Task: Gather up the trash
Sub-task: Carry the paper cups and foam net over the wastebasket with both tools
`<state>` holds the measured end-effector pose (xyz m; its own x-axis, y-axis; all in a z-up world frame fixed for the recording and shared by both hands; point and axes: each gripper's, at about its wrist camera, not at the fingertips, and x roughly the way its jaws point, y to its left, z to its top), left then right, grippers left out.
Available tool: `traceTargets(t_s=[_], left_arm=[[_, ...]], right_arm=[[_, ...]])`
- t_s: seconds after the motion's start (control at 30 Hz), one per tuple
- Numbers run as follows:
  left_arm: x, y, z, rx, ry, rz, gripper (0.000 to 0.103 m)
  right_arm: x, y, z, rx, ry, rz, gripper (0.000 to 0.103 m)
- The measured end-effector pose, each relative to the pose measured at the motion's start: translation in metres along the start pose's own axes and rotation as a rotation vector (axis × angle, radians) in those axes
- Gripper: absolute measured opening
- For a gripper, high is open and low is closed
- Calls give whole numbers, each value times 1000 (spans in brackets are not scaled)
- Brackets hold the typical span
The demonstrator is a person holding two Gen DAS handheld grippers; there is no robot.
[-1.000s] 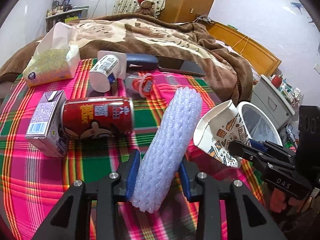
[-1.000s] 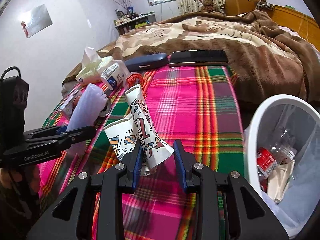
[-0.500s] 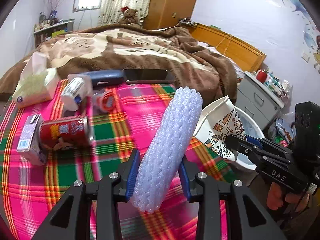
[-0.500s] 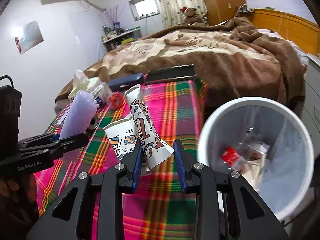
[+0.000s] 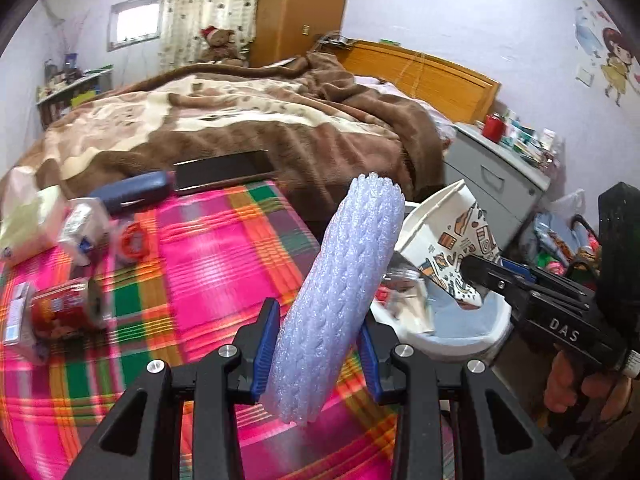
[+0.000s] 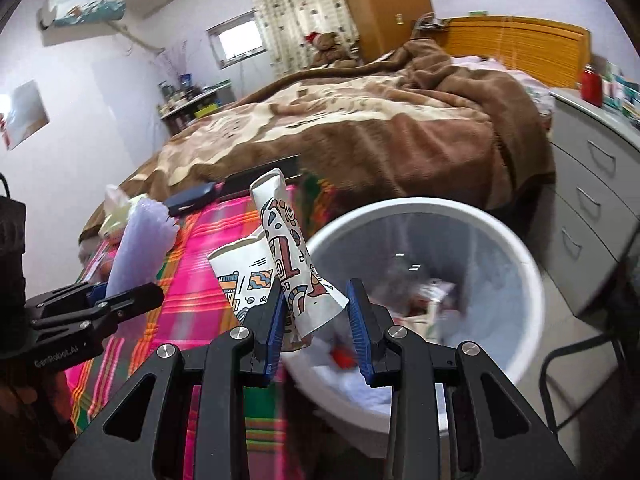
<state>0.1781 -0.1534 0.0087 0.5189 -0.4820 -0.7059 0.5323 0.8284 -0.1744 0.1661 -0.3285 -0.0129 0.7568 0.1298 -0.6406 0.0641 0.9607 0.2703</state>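
Now 1 foam sleeve (image 5: 340, 292), 1 paper cup (image 6: 288, 264), 1 bin (image 6: 516, 264)

Brown and cream blanket (image 5: 224, 120) rumpled over the bed, wooden headboard (image 5: 424, 76) behind. Teddy bear (image 5: 218, 44) in a red hat propped by the patterned curtain (image 5: 208, 8). Dark phone (image 5: 222, 170) flat at the blanket's edge, navy case (image 5: 132, 196) just beside it. Grey drawer cabinet (image 6: 592, 184) to the right, red cup (image 6: 591, 84) on top. Air conditioner (image 6: 80, 10) high on the wall.
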Motion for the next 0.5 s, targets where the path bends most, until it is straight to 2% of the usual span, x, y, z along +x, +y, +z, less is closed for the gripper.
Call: traceTargets(t_s=[0.5], left_arm=[[58, -65, 14, 41, 76, -105, 38]], right_arm=[[-9, -56, -2, 91, 6, -160, 31]])
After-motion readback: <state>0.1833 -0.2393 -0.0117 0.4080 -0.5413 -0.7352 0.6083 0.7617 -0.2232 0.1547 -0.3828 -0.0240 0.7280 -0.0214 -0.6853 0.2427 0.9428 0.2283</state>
